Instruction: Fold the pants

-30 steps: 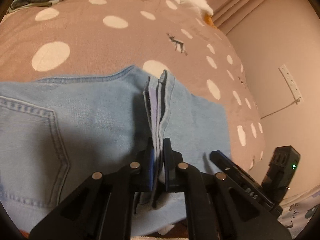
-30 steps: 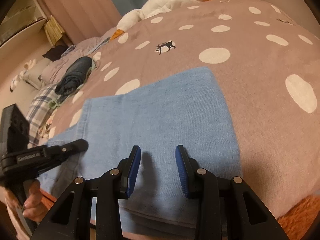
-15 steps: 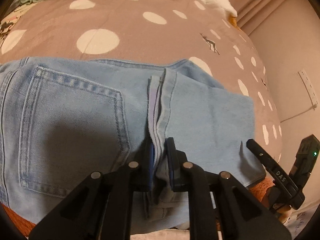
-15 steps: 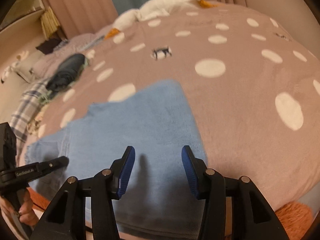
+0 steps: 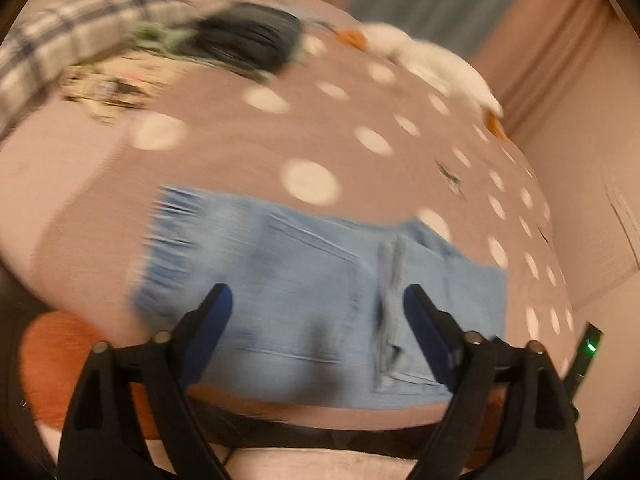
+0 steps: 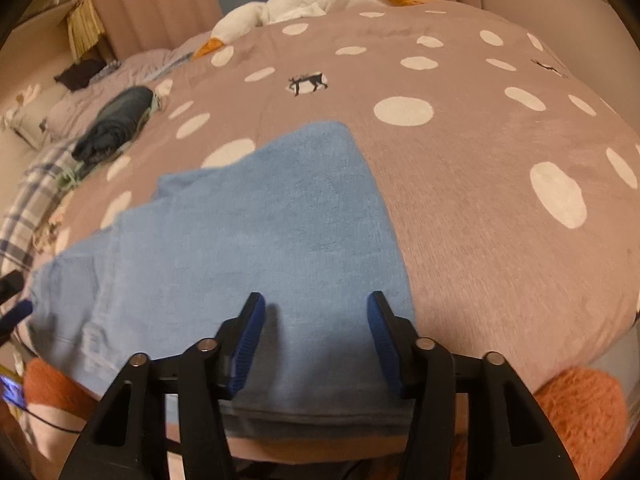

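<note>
A: What has just changed?

B: The left gripper has let go; a second ago its jaws pinched the upright seam ridge of the light blue denim pants, and they have just been opening; now they stand wide with nothing pressed between them, and the view is blurred.

A: And the right gripper?

B: Its jaws have been opening too, empty, hovering over the cloth; I judge this fold is laid down.

A: How do the pants look?

B: Folded flat at the lower centre of both frames on the brown blanket with white dots; the seam ridge sits right of centre in the left view.
</note>
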Motion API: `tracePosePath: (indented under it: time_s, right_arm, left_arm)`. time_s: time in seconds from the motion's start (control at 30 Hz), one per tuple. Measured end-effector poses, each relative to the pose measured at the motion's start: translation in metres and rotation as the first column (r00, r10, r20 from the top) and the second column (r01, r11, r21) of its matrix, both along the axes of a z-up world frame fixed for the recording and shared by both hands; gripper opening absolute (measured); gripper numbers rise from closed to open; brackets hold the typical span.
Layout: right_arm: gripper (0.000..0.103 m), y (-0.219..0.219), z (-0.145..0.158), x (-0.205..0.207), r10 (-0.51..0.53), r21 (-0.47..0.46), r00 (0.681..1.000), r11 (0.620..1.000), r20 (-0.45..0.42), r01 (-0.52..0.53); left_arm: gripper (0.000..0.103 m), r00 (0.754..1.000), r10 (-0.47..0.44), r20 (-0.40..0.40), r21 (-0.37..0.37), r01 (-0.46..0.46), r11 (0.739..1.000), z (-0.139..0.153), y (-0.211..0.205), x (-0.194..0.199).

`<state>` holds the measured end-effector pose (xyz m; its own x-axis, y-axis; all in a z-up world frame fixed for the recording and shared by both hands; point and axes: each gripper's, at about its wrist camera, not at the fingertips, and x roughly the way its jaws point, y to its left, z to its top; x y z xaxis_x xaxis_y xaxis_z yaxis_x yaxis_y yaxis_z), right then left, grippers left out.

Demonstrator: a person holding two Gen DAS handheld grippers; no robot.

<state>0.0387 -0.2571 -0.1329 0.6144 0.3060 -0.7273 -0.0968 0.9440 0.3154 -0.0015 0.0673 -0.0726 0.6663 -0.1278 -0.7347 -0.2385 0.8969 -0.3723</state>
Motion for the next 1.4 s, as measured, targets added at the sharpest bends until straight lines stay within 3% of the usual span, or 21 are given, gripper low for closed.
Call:
tracePosePath:
  time_s: [0.13,0.43,0.53,0.7,0.77,0.87,0.97,1.03,1.1,1.3,1.4]
  right_arm:
    - [0.074,0.002,0.011,-0.003,0.019,0.080,1.000,0.997,0.022,-0.021]
    - [0.075,0.022,0.016,-0.008,0.044,0.024,0.999,0.999,0.027,-0.045]
    - [0.075,0.027,0.018,-0.008,0.050,0.009,0.998,0.999,0.031,-0.051]
    - [0.075,0.033,0.018,-0.009,0.074,0.008,0.997,0.997,0.030,-0.074]
    - [0.075,0.035,0.017,-0.009,0.081,0.011,0.996,0.997,0.027,-0.082]
    - [0.075,0.035,0.014,-0.007,0.077,0.011,0.997,0.997,0.017,-0.077]
    - [0.075,0.032,0.012,-0.006,0.071,0.041,0.997,0.997,0.007,-0.071]
    - [0.075,0.031,0.012,-0.006,0.073,0.059,0.997,0.996,0.007,-0.073]
    - [0.075,0.030,0.010,-0.006,0.073,0.069,0.997,0.995,0.002,-0.073]
    - [0.075,0.025,0.014,-0.008,0.069,0.083,0.998,0.994,0.013,-0.069]
    - [0.075,0.018,0.019,-0.010,0.048,0.091,0.998,0.995,0.034,-0.051]
  left_arm:
    - [0.093,0.996,0.089,0.007,0.038,-0.089,0.995,-0.004,0.030,-0.017]
    - [0.093,0.976,0.201,-0.077,-0.002,-0.202,0.979,-0.040,0.070,-0.025]
    - [0.093,0.978,0.188,-0.087,-0.043,-0.193,0.980,-0.050,0.073,-0.023]
    - [0.089,0.988,0.125,-0.091,-0.193,-0.141,0.971,-0.078,0.074,-0.015]
    - [0.088,0.990,0.125,-0.062,-0.164,-0.133,0.977,-0.076,0.069,-0.016]
    - [0.086,0.993,0.111,-0.027,-0.263,-0.114,0.958,-0.082,0.068,-0.013]
    - [0.060,0.991,0.130,-0.028,-0.271,-0.133,0.953,-0.081,0.070,-0.011]
    - [0.044,0.993,0.120,-0.019,-0.326,-0.120,0.938,-0.084,0.072,-0.008]
    - [0.038,0.992,0.127,-0.007,-0.366,-0.121,0.923,-0.086,0.072,-0.007]
    - [0.032,0.993,0.109,0.055,-0.258,-0.091,0.962,-0.036,0.048,-0.010]
    - [0.031,0.996,0.062,0.069,-0.165,-0.050,0.985,-0.001,0.024,-0.004]
